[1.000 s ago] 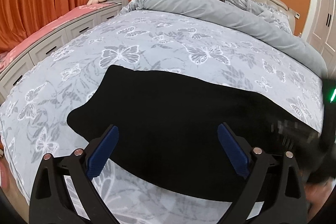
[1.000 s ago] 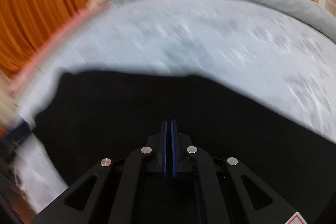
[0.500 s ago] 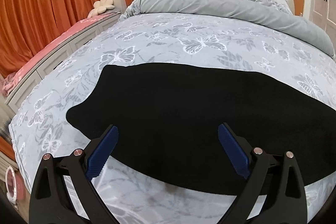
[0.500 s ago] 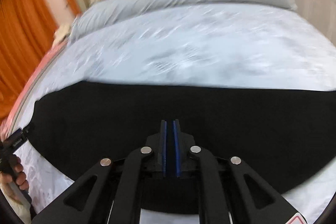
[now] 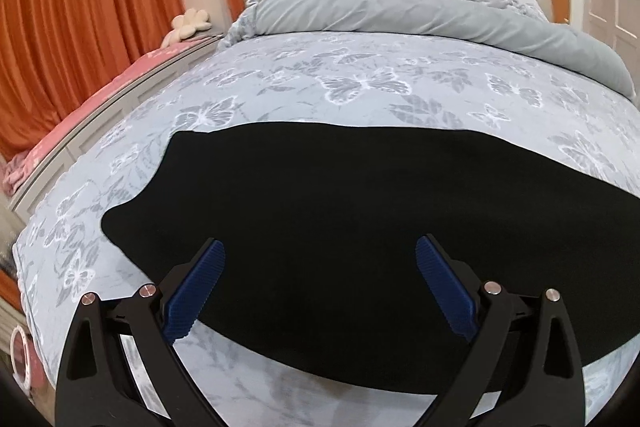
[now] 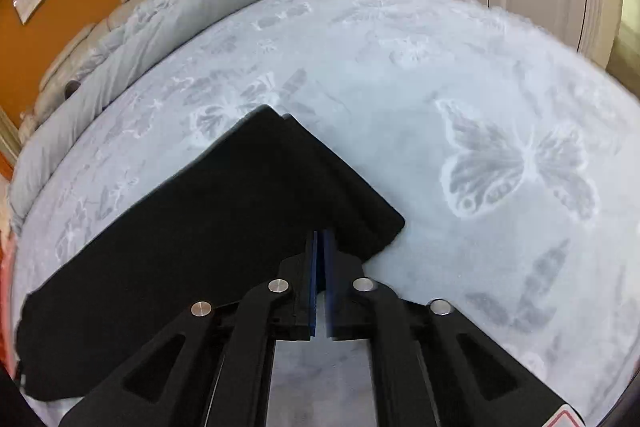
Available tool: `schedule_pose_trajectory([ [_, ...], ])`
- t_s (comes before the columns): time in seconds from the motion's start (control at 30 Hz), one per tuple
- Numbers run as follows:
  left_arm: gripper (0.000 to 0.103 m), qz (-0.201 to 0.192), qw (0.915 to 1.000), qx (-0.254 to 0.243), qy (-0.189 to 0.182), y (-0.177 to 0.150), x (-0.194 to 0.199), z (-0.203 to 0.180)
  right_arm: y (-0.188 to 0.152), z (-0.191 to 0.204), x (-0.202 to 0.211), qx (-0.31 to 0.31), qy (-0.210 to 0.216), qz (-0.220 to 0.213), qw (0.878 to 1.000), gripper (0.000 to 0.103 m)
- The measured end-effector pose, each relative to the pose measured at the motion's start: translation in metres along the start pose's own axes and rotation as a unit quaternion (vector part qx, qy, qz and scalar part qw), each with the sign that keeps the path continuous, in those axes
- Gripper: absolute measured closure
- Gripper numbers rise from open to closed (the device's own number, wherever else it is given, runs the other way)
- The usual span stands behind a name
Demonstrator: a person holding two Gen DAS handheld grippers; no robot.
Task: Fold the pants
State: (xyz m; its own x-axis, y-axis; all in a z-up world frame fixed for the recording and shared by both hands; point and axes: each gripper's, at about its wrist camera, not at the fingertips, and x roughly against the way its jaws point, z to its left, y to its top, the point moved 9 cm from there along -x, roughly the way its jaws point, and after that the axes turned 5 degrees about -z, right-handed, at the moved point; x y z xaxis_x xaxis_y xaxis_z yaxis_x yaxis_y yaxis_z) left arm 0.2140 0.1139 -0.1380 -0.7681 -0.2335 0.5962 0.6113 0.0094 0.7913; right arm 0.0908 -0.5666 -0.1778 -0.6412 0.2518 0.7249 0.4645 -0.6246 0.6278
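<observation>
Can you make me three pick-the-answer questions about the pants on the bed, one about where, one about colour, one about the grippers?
1. Where do the pants lie?
A on the butterfly bedspread
B on the floor
C on a chair

2. What colour are the pants?
A red
B black
C white

3. How is the left gripper?
A shut on the pants
B shut, empty
C open

Answers:
1 A, the bedspread shows all around them.
2 B, plain black cloth.
3 C, its blue pads stand wide apart; the right gripper is shut.
</observation>
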Motion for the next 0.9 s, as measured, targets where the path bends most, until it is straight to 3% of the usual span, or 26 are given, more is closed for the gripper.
schedule_pose_trajectory([
  [0.03,0.008,0.0,1.0,-0.003,-0.002,-0.001,0.0,-0.003,0.008,0.003,0.008,0.012,0.005,-0.013,1.0,0.098],
  [0.1,0.008,-0.002,0.9999,-0.01,-0.009,-0.002,0.001,-0.009,0.012,0.011,0.015,0.041,-0.01,-0.038,0.998,0.075],
  [0.13,0.008,-0.004,0.9998,-0.014,-0.011,-0.002,0.001,-0.012,0.01,0.011,0.012,0.049,-0.018,-0.033,0.998,0.052],
  [0.17,0.008,-0.005,0.9998,-0.017,-0.01,-0.002,0.001,-0.013,0.006,0.011,0.011,0.051,-0.022,-0.027,0.998,0.049],
  [0.23,0.008,-0.005,0.9997,-0.022,-0.013,-0.003,0.001,-0.016,0.002,0.006,0.006,0.06,-0.028,-0.016,0.998,0.051],
  [0.3,0.008,-0.003,0.9996,-0.023,-0.018,-0.004,0.002,-0.018,-0.004,0.016,0.003,0.075,-0.041,-0.018,0.996,0.083],
  [0.47,0.008,-0.005,0.9995,-0.025,-0.019,-0.004,0.003,-0.02,-0.002,0.027,0.004,0.073,-0.033,-0.028,0.996,0.086],
  [0.53,0.008,-0.004,0.9995,-0.024,-0.02,-0.004,0.003,-0.021,0.0,0.027,0.004,0.075,-0.036,-0.032,0.996,0.079],
  [0.6,0.008,-0.003,0.9995,-0.023,-0.021,-0.004,0.003,-0.021,-0.002,0.027,0.0,0.08,-0.042,-0.028,0.996,0.078],
  [0.7,0.008,-0.002,0.9995,-0.023,-0.022,-0.006,0.003,-0.022,-0.003,0.029,-0.001,0.082,-0.036,-0.031,0.995,0.09],
  [0.83,0.008,-0.003,0.9995,-0.025,-0.021,-0.006,0.002,-0.022,0.02,0.024,0.024,0.073,-0.046,-0.084,0.993,0.093],
  [0.9,0.008,0.0,0.9995,-0.022,-0.024,-0.006,0.002,-0.022,0.009,0.006,0.003,0.055,-0.057,-0.042,0.996,0.092],
])
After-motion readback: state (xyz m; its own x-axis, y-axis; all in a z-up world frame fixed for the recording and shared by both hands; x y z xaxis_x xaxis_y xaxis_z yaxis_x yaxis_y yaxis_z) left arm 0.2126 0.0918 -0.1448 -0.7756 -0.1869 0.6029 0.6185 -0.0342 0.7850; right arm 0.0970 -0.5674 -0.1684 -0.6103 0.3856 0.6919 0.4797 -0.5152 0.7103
